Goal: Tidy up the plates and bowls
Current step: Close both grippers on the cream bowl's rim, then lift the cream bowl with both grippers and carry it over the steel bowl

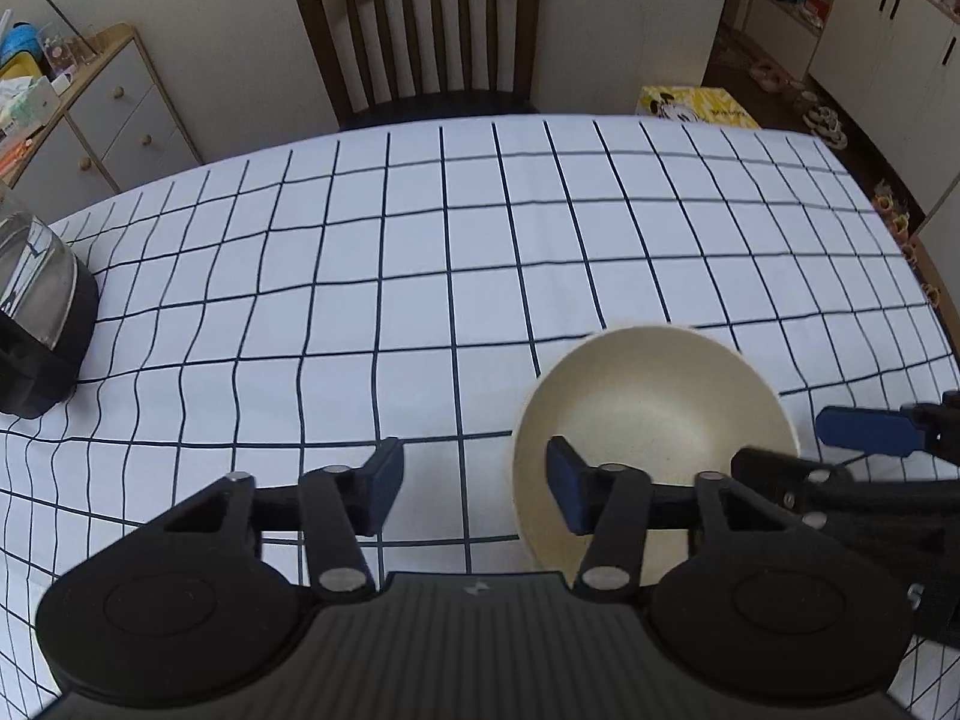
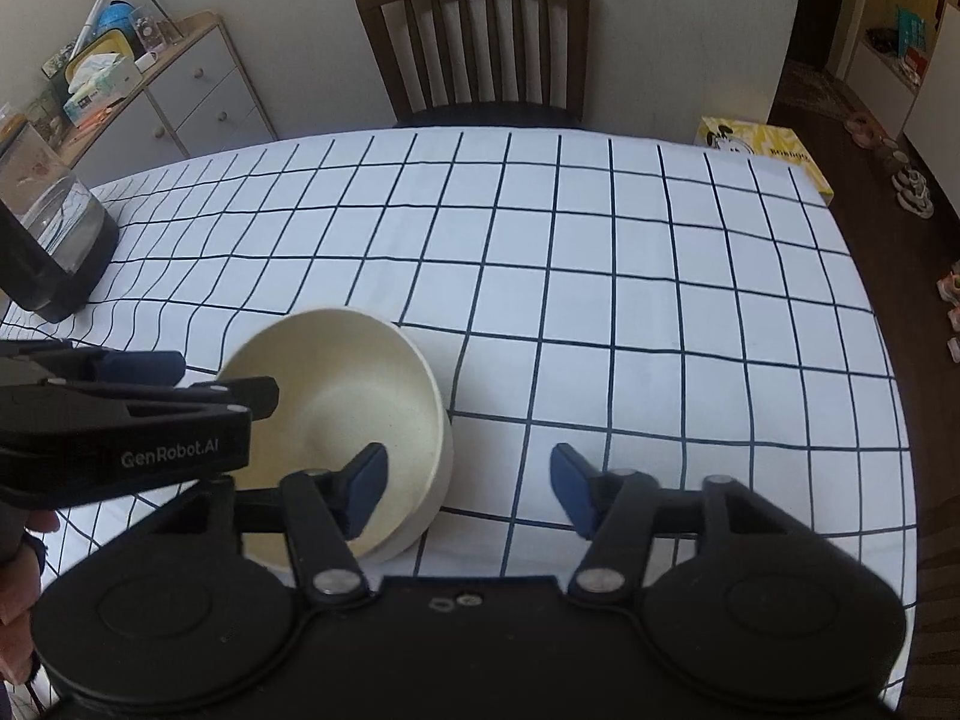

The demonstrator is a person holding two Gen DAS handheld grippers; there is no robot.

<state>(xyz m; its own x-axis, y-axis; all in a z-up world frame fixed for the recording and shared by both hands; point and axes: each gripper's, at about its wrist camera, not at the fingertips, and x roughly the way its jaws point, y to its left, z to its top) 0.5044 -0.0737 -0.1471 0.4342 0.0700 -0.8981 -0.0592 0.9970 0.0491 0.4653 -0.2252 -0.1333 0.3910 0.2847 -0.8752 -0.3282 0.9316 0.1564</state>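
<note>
A cream bowl (image 1: 654,414) (image 2: 342,396) stands upright on the white checked tablecloth (image 1: 420,276), near the front. My left gripper (image 1: 474,471) straddles the bowl's left rim: its right finger hangs inside the bowl, its left finger outside over the cloth. My right gripper (image 2: 468,477) straddles the opposite rim, with its left finger inside and its right finger outside. On both, the blue pads stand apart from the wall, so both grippers are open. The right gripper's fingers (image 1: 864,429) show at the far side of the bowl in the left wrist view, and the left gripper's fingers (image 2: 144,367) show in the right wrist view.
A black appliance with a clear container (image 1: 36,312) (image 2: 60,240) stands at the table's left. A wooden chair (image 1: 420,30) sits behind the table, a cluttered cabinet (image 2: 180,90) at the back left, and a yellow box (image 2: 762,150) on the floor at the back right. A hand (image 2: 18,588) shows at lower left.
</note>
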